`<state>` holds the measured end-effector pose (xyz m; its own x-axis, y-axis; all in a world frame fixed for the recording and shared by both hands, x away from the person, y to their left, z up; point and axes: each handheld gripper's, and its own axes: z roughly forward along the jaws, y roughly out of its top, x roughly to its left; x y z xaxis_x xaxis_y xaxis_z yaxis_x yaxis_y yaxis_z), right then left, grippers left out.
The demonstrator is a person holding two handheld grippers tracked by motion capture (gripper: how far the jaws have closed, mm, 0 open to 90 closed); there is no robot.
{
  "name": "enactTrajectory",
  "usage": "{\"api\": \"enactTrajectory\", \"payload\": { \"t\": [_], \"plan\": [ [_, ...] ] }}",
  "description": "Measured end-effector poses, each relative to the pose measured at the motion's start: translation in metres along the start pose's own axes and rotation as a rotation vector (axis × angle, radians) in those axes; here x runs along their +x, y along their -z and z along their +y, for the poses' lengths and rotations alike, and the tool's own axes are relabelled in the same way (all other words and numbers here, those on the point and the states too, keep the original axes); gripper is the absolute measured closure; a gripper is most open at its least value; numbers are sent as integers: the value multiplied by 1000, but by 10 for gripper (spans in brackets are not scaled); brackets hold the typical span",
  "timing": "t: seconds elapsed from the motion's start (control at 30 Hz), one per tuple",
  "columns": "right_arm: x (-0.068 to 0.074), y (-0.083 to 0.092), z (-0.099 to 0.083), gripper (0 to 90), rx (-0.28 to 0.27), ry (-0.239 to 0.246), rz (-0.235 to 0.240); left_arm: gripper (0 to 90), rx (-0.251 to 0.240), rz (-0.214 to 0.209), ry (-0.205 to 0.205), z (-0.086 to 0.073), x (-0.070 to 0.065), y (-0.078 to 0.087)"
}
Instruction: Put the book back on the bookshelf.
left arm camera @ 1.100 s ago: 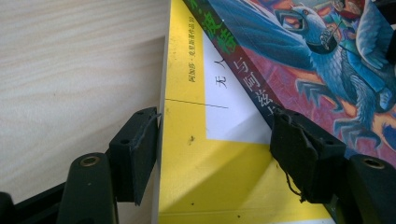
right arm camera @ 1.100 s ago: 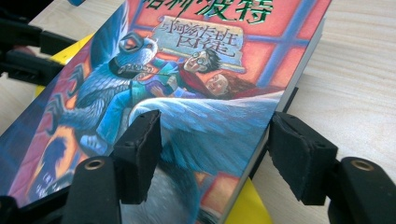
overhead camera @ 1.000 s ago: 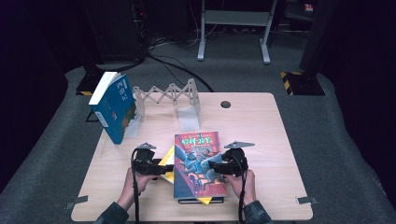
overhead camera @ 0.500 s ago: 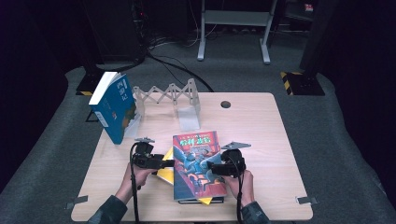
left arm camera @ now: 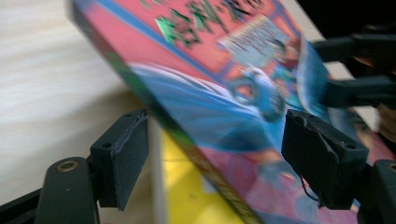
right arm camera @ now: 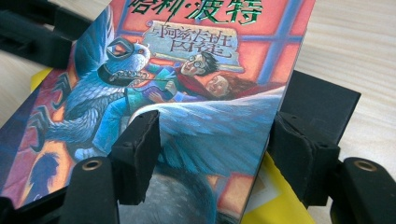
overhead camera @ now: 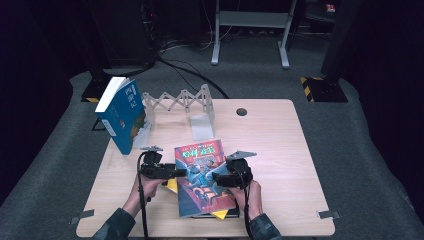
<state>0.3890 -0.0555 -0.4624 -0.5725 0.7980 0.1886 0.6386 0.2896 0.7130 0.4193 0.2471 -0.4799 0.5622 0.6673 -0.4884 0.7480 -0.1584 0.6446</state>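
One blue book already stands at the rack, beyond both tongs; the red book lies between them on a yellow book, not yet lifted clear. The left tongs have just been opening, its edge loose between their jaws; the right tongs pinch its opposite edge. Its long axis runs away from the person, title end farthest, left side tilted up.

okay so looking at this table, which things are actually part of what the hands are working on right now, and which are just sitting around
In hand:
- red illustrated book, tilted, top of the pile
- left tool, jaws just been opening, the book's edge between them
- right tool, on the book's other edge
- yellow book underneath

Lying about:
- blue book leaning at the rack's end
- accordion rack
- table
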Motion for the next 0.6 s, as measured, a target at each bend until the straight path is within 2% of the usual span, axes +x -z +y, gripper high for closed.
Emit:
{"api": "enactTrajectory", "payload": {
  "t": [0.03,0.07,0.13,0.2,0.27,0.37,0.4,0.43,0.5,0.6],
  "plan": [
    [0,0,0,339,0,-1,1,230,-26,24,22,3,6,-1],
    [0,0,0,339,-3,1,-1,231,-18,9,34,5,10,-2],
    [1,0,0,338,5,5,-7,240,-14,21,44,8,16,-4],
    [1,0,0,338,7,9,-6,248,-22,9,60,11,18,-8],
    [1,0,1,338,5,13,3,268,-15,-2,57,15,20,-11],
    [2,-1,2,338,11,10,8,286,-25,20,59,17,19,-14],
    [3,-3,4,337,15,25,3,283,-27,11,90,19,20,-15],
    [3,-3,4,336,16,27,6,284,-19,18,73,19,21,-14],
    [4,-4,4,336,14,30,3,284,-13,24,66,21,21,-13],
    [6,-6,7,334,18,51,4,290,11,73,40,28,16,-10]
  ]
}}
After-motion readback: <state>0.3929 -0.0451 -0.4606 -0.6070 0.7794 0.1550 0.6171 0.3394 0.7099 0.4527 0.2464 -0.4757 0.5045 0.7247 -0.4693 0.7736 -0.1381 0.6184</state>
